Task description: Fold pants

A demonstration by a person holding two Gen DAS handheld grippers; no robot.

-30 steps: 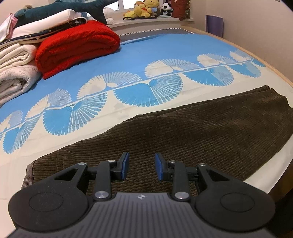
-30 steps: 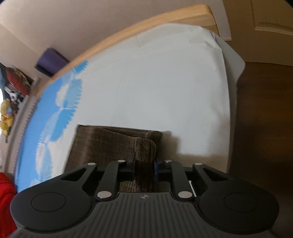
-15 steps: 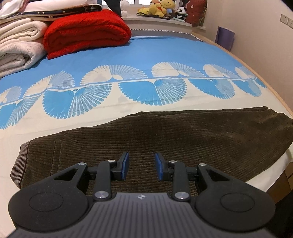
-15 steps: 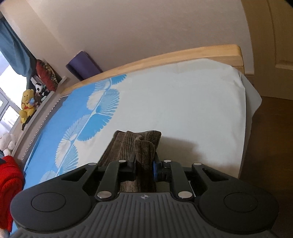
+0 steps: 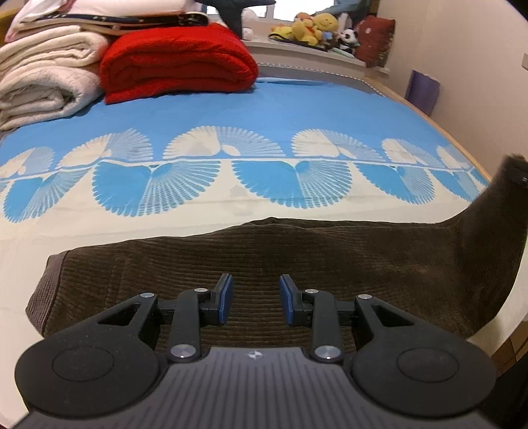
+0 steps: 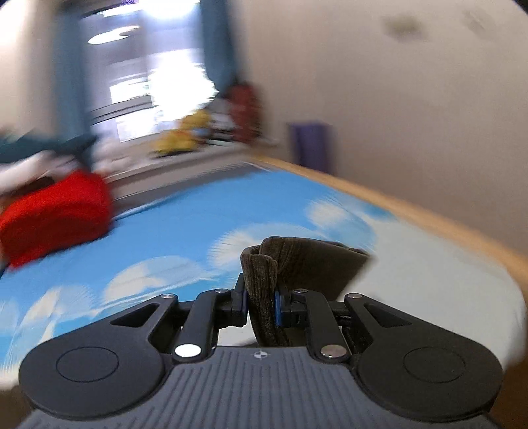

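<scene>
Dark brown corduroy pants lie lengthwise across the near edge of the bed, waistband at the left. My left gripper is open and empty, hovering low over the middle of the pants. My right gripper is shut on the hem end of the pants and holds it lifted above the bed. In the left wrist view that raised end stands up at the far right.
The bed sheet is blue and cream with fan patterns. A folded red blanket and white blankets are stacked at the back left. Plush toys sit on the window ledge. A wooden bed rail runs along the right.
My right gripper has lifted the leg end off the bed and swung toward the left, blurring its view. The left gripper has shifted slightly and stays open over the pants.
</scene>
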